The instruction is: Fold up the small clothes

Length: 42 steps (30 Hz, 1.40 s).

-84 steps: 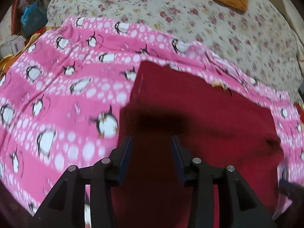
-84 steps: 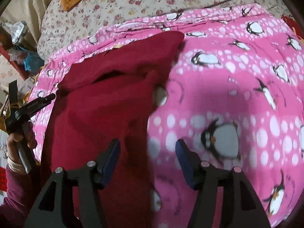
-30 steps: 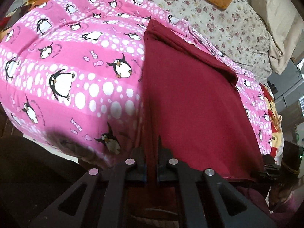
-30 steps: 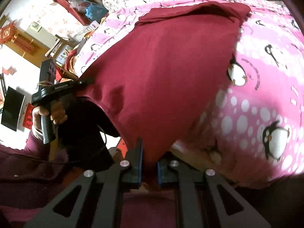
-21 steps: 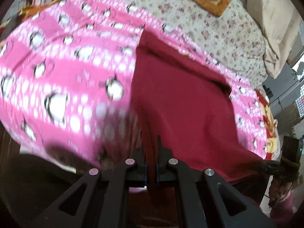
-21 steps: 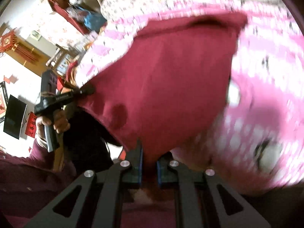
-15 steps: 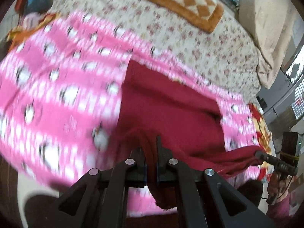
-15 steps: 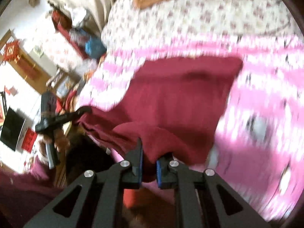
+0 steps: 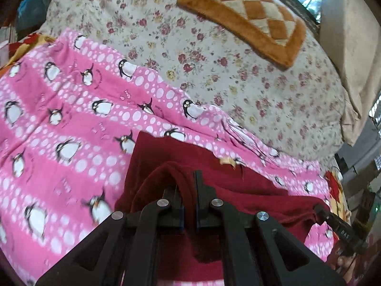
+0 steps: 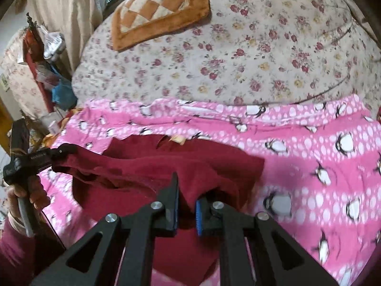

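Bed, spread with a cream floral quilt (image 9: 238,76); over its near part lies a pink penguin-print blanket (image 9: 71,124), soft and faintly rumpled; an orange checked plush cushion (image 10: 162,7) sits far back

Item: one dark red garment (image 10: 190,162), matte knit, limp, lying on the blanket with its near edge lifted. We hold that edge at two corners: the left gripper (image 9: 188,205) has its fingers closed tight on a bunched fold, the right gripper (image 10: 187,207) has its fingers closed on the other corner

Risks, as we judge them: the thin cloth may slip from either grip; uneven carrying would skew the fold; the loose middle may sag and crease; the blanket may drag along
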Available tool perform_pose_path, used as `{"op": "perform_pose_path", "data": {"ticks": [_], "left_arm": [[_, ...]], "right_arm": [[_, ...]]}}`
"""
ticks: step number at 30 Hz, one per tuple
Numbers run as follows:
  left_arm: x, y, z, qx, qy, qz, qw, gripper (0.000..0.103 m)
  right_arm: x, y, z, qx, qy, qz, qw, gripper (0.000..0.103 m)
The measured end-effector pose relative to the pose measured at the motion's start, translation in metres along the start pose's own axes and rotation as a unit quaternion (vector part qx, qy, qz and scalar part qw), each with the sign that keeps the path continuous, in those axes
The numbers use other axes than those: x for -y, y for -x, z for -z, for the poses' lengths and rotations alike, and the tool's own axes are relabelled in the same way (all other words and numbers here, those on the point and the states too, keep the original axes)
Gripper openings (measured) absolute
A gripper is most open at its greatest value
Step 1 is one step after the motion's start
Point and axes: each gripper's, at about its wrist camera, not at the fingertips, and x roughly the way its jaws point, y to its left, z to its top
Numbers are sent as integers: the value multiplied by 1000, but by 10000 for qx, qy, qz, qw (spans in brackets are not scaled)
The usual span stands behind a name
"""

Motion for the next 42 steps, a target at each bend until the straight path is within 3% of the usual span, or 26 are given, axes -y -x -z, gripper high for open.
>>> {"op": "perform_pose_path", "data": {"ticks": [5, 11, 12, 16, 17, 18, 19, 20, 22, 26, 29, 32, 34, 36, 42], "left_arm": [[-12, -49, -13, -203, 155, -35, 9997, 0], [-25, -85, -15, -374, 124, -56, 9992, 0], [-27, -88, -16, -412, 117, -73, 9991, 1], [-37, -81, -21, -429, 366, 103, 9984, 15], [-39, -73, -24, -328, 409, 153, 9985, 24], [-40, -62, -27, -120, 407, 100, 9990, 40], [-41, -54, -29, 61, 404, 48, 9992, 45], [-41, -46, -29, 256, 417, 29, 9988, 49], [-41, -39, -29, 359, 398, 68, 9985, 49], [-32, -55, -26, 136, 167, -206, 9996, 48], [-33, -81, -19, -215, 82, -676, 9974, 48], [-43, -111, -9, -649, 19, -1238, 9902, 48], [-53, -123, -5, -778, 136, -1205, 9896, 49], [-55, -124, -6, -743, 202, -1162, 9902, 49], [-48, -122, -2, -614, -44, -1344, 9890, 48]], "right_arm": [[22, -49, -20, -103, -299, 67, 9995, 10], [56, -104, -22, -255, -975, 100, 9949, 15], [61, -112, -20, -326, -1111, 103, 9932, 21], [79, -122, -18, -430, -1772, -194, 9830, 27], [81, -114, -19, -314, -1904, -272, 9808, 31], [81, -105, -20, -188, -1947, -193, 9805, 48], [81, -93, -22, 15, -1981, -30, 9802, 64], [78, -77, -22, 316, -1967, 102, 9799, 67], [67, -61, -24, 501, -1661, 53, 9848, 67], [21, -73, -29, 22, -472, 310, 9984, 57], [4, -107, -33, -360, 26, 577, 9977, 55], [25, -145, -39, -709, -290, 970, 9923, 55], [46, -166, -37, -892, -573, 1234, 9867, 51], [66, -183, -31, -1031, -977, 1086, 9839, 51], [54, -167, -32, -966, -787, 1081, 9863, 51]]}}
